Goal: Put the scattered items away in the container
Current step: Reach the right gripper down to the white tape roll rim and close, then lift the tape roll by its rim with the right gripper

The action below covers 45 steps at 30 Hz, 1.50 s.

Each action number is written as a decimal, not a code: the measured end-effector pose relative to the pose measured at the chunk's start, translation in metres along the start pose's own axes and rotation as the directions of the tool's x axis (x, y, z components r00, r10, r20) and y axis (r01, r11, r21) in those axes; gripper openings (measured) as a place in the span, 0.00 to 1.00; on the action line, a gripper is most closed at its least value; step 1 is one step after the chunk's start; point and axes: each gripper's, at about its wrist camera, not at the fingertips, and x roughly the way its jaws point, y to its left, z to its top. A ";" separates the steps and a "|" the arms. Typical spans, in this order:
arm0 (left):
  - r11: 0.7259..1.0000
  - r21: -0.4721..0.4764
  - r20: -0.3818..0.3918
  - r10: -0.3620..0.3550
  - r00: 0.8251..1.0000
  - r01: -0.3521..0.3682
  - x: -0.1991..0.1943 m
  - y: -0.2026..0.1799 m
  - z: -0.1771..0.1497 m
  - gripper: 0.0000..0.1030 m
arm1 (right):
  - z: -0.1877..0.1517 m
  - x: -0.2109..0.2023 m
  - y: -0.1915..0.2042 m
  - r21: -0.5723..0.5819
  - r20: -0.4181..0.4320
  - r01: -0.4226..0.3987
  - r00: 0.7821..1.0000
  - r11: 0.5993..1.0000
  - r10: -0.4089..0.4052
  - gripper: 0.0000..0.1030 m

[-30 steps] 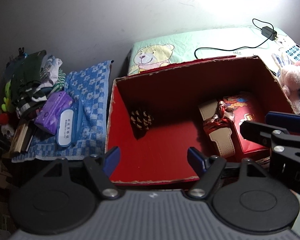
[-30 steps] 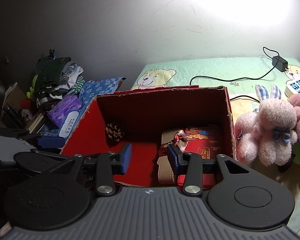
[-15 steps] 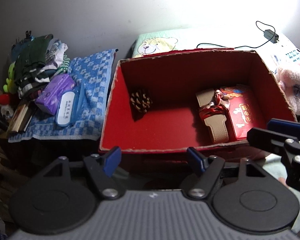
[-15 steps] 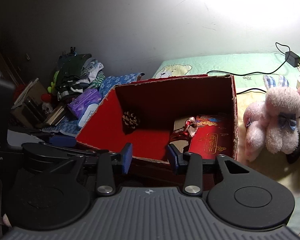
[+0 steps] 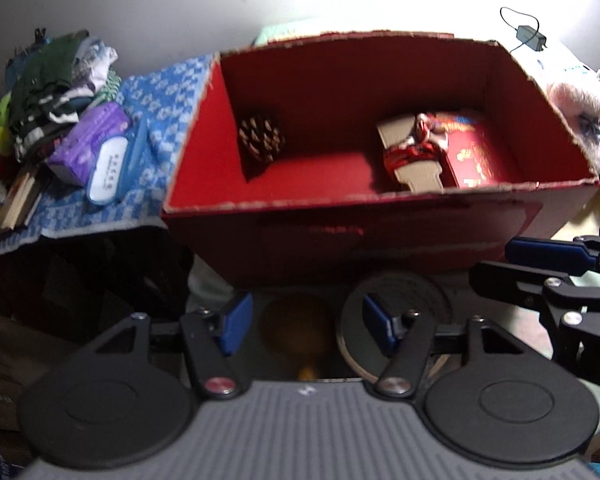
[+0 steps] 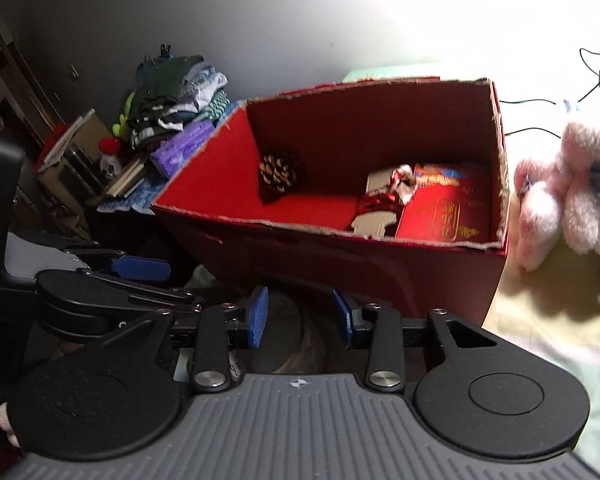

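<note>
Box: the red cardboard box [image 5: 380, 236] sits on the bed, open-topped, near wall facing both grippers.
Contents: a pine cone [image 5: 260, 138] at 9 o'clock on the floor; a tan strap with a red ribbon [image 5: 414, 156] and a flat red packet [image 5: 474, 152] at 3 o'clock.
Left gripper [image 5: 304, 326]: jaws apart, nothing held, low in front of the near wall.
Right gripper [image 6: 300, 316]: jaws apart, empty, just beside the left.
Strays: a pink plush toy [image 6: 568, 188] outside at 3 o'clock; a purple tissue pack [image 5: 90, 142] at 9 o'clock.
Risk: a low reach could catch the frayed rim and shove the box; the crowded grippers could collide.
</note>
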 end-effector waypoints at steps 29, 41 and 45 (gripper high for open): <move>0.991 0.113 -0.039 -0.067 0.997 0.071 0.035 -0.006 0.002 0.54 | -0.012 0.050 -0.012 0.174 -0.218 0.033 0.976 0.984 0.005 0.15; 0.977 0.182 -0.036 -0.110 0.993 0.115 0.027 -0.034 0.012 0.54 | -0.015 0.028 -0.031 0.160 -0.216 0.126 0.972 0.979 -0.089 0.09; 0.970 0.197 -0.055 -0.132 0.990 0.141 0.028 -0.047 0.011 0.56 | -0.019 0.018 -0.040 0.172 -0.208 0.150 0.972 0.974 -0.113 0.10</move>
